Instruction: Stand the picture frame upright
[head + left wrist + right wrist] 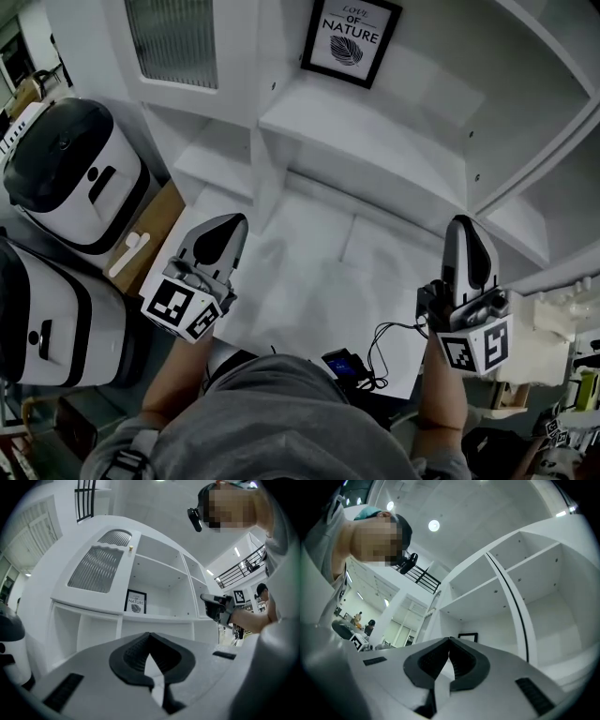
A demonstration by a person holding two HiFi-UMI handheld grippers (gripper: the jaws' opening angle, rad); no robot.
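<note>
Dim and grey in the head view, softly shadowed under the boards of the white boxy shelf unit (394, 141), without hard glare. Brighter in both gripper views, lit from above by round white ceiling lamps (434, 525). Bent fisheye-fashion toward the edges, black at the corners. Slightly soft on the near dark grey fingers (129, 660)

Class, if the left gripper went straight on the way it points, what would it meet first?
Most likely the white shelf unit, at its ledge just below the picture frame. The left gripper has only free air before that. Depth is unclear.
</note>
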